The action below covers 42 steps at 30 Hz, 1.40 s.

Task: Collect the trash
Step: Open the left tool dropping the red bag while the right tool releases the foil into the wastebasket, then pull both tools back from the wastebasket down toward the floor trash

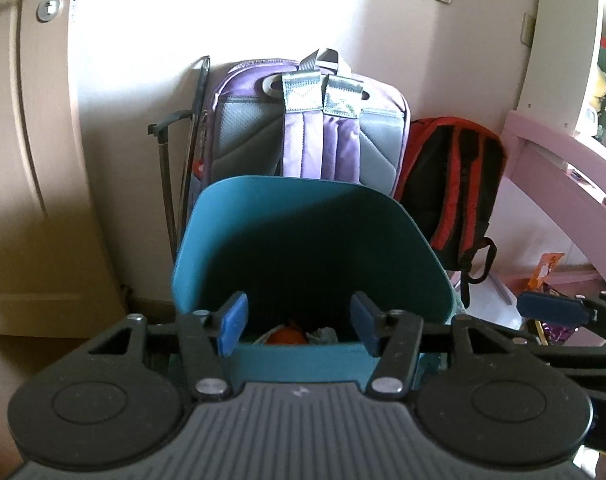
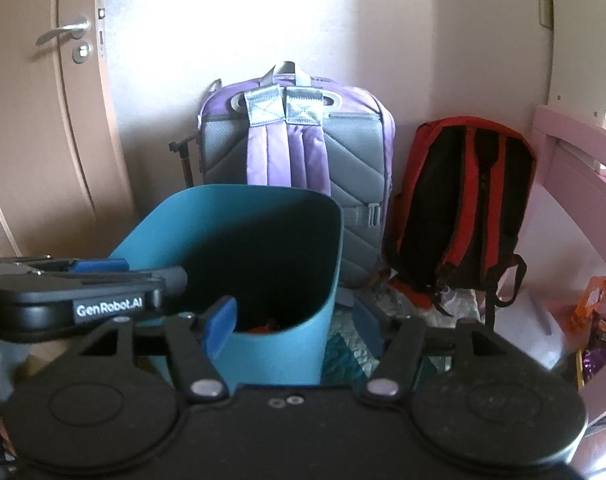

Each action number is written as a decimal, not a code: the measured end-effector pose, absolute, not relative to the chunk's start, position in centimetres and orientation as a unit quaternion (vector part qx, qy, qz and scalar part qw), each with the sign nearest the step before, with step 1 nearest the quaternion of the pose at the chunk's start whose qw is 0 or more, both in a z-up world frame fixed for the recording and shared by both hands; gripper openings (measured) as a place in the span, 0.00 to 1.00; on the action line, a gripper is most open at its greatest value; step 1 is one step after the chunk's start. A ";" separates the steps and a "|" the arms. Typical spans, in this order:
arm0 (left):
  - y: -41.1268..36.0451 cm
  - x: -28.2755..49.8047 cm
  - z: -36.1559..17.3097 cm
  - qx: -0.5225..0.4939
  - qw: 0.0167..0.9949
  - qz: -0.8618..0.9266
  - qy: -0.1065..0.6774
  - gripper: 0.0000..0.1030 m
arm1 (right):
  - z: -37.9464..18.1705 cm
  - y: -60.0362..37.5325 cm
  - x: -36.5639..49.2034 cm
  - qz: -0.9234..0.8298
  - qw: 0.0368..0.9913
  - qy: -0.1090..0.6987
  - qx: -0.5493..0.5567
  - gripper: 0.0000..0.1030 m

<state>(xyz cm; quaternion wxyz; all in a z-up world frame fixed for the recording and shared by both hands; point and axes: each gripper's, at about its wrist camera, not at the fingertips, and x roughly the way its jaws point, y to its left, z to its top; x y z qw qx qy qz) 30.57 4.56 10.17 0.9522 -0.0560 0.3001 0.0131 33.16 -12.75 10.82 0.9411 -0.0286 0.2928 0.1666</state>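
Note:
A teal bin stands on the floor in front of me, its mouth facing up. Deep inside it lie an orange scrap and a grey crumpled wad. My left gripper hangs open above the bin's near rim, with nothing between its blue pads. The right gripper is open too, over the bin's right near corner, one finger on each side of the wall, pads clear of it. A bit of red trash shows in the bin. Each gripper shows at the edge of the other's view.
A purple backpack and a red-and-black backpack lean on the wall behind the bin. A door is at the left. Pink furniture stands at the right, with an orange wrapper and a purple wrapper below it.

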 end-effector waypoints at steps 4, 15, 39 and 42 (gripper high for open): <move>4.2 28.2 10.5 -0.050 0.953 0.013 0.298 0.65 | 11.0 -13.3 30.9 0.169 0.940 0.293 -0.030 0.69; 3.3 22.6 10.2 -0.053 0.951 0.008 0.304 0.71 | 10.9 -14.6 25.3 0.180 0.938 0.294 -0.027 0.79; 3.5 22.2 -3.3 -0.071 0.915 0.007 0.397 0.79 | -3.3 -17.3 23.5 0.187 0.898 0.398 0.010 0.97; 3.4 22.6 -6.1 -0.078 0.906 0.010 0.415 0.79 | -6.2 -17.4 24.0 0.190 0.886 0.423 0.017 0.97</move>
